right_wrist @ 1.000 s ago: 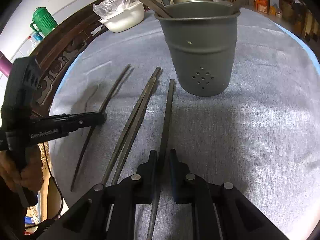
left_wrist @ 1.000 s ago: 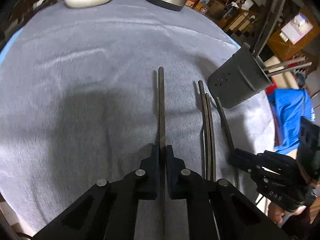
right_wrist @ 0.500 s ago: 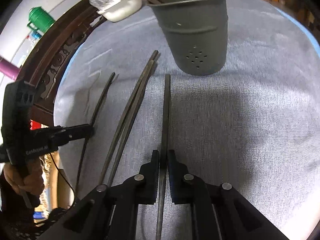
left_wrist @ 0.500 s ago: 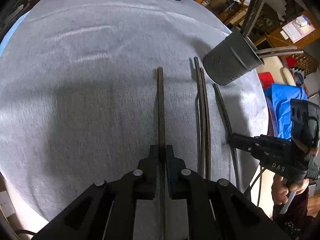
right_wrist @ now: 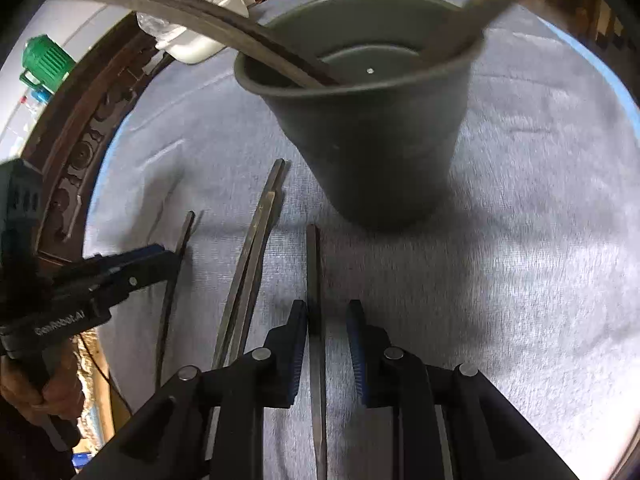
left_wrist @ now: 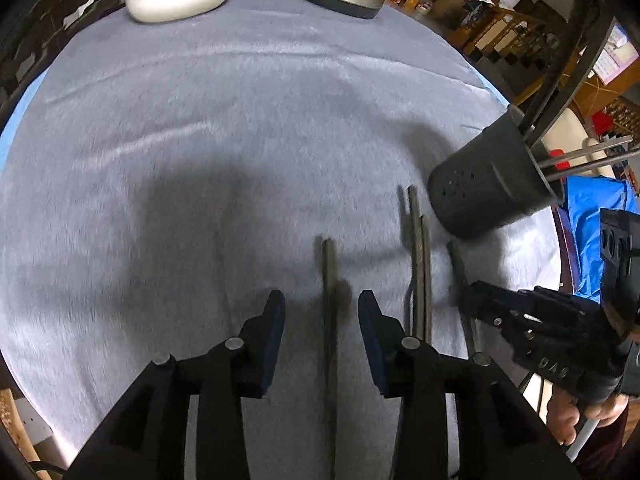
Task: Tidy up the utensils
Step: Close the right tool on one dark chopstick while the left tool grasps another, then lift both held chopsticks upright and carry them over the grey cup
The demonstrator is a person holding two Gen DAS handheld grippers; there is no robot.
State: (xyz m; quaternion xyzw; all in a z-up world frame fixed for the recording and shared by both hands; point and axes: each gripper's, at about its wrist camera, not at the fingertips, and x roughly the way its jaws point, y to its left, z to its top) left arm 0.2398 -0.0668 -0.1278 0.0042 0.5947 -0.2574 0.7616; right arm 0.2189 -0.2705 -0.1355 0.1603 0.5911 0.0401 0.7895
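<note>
matt grey holder (right_wrist: 372, 140), dull metal chopsticks (right_wrist: 256, 240), fuzzy grey cloth (left_wrist: 240, 120).

Both grippers are the same build: matte black plastic linkage arms, round silver pivot pins at the joints, dark blue ribbed pads on the inner finger faces. Left gripper (left_wrist: 321, 312) body carries white "GenRobot.AI" lettering along its side, seen from the right wrist view. Right gripper (right_wrist: 327, 320) shows white "DAS" lettering on its side from the left wrist view. A thin black cable trails below the left gripper's handle. Dark maroon clothing beside the right hand (left_wrist: 582, 416).
</note>
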